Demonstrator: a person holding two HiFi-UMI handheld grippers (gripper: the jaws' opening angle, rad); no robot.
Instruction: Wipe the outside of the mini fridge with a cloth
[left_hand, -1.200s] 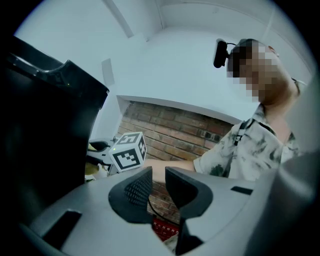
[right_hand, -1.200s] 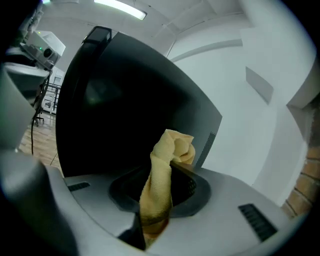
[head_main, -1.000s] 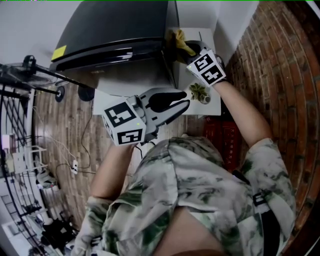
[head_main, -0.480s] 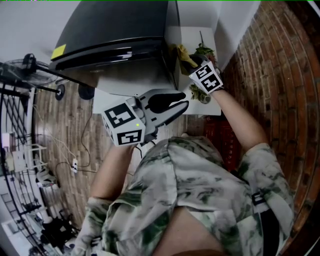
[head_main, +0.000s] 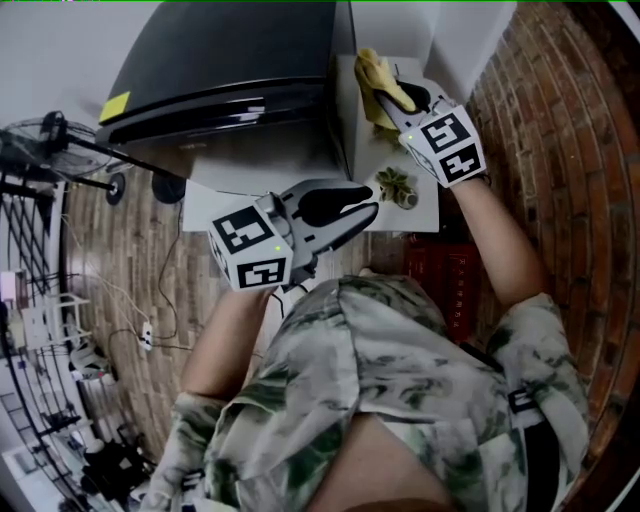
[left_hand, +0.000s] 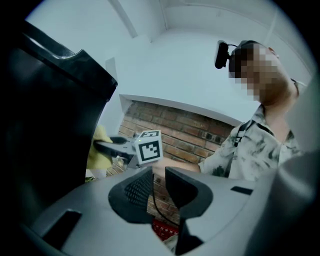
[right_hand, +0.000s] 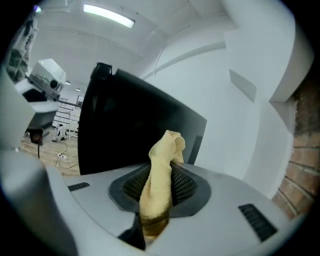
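Closest in, the left gripper (head_main: 368, 210), a grey two-jaw tool with a marker cube at its back, is held level in front of the person's pale patterned shirt (head_main: 400, 370). Its dark jaws stand only a narrow slit apart and have nothing between them. It is well short of the fridge and touches nothing.

Just past its tips sits a small green plant in a pot (head_main: 397, 186), on a low white table (head_main: 425, 215) that stands against the fridge's right side.

Further out, above that table, the right gripper (head_main: 396, 98) is stretched forward on a bare arm. Its jaws are clamped tight on a yellow terry cloth (right_hand: 159, 187) — the cloth bunches up between the ribbed pads and pokes out past the tips. The loose end lies right by the side wall of the black, glossy mini fridge (head_main: 230, 60), near its upper edge; whether it actually presses on the panel I cannot tell.

Beyond the table is a white wall, with a red brick wall (head_main: 560, 120) to the right — and off to the left, a black standing fan (head_main: 50, 135) on the wooden floor.
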